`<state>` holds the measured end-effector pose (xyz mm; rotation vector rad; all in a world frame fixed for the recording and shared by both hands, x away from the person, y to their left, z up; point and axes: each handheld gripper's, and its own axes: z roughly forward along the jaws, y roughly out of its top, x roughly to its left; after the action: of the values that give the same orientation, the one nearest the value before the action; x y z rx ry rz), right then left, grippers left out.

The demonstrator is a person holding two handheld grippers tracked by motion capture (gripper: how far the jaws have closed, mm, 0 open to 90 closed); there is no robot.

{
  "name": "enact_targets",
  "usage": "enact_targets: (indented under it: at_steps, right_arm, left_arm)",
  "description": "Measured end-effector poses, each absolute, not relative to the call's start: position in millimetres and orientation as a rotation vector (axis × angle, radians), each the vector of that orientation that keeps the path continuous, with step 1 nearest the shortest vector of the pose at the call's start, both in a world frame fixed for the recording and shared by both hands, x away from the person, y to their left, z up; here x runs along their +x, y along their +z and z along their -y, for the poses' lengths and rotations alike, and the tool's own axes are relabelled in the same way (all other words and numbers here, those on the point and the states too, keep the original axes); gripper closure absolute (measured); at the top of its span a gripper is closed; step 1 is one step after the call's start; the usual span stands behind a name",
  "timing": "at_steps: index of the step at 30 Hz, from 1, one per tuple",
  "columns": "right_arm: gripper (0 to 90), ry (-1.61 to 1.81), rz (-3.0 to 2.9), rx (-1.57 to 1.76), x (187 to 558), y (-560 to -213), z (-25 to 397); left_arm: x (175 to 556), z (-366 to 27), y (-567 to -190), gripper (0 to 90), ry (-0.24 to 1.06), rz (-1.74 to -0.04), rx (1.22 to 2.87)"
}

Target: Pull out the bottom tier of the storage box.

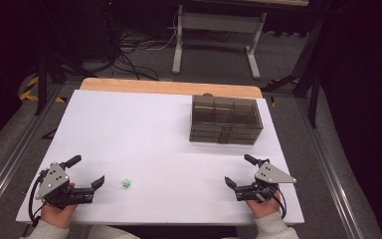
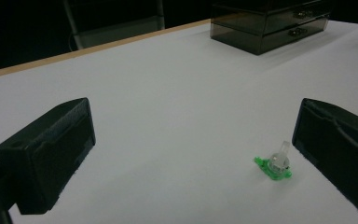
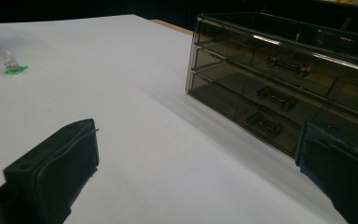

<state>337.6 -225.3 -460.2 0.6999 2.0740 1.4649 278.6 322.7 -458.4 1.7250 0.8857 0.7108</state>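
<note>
The left hand-held gripper (image 2: 186,154) stood with jaws apart near the small green-based piece (image 2: 275,164); it should have centred over it before closing gently.

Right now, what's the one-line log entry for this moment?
left gripper: open, empty | right gripper: open, empty | small green-and-clear piece: on table, untouched | smoked drawer box: drawers shut

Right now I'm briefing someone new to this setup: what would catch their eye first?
Probably the dark smoky drawer box standing alone at the far right of the white table. Next, the tiny green-based clear piece near the front edge, just ahead of the open left gripper. The right gripper rests open at front right.
</note>
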Motion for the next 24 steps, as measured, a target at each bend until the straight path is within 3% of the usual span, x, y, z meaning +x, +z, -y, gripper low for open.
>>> enact_targets:
  at_steps: [24]
  right_arm:
    - [1.3, 1.454, -2.079, 0.714, 337.5, -462.4, 223.6]
  left_arm:
    - [279.0, -325.0, -457.6, 0.3, 0.722, -0.901, 1.703]
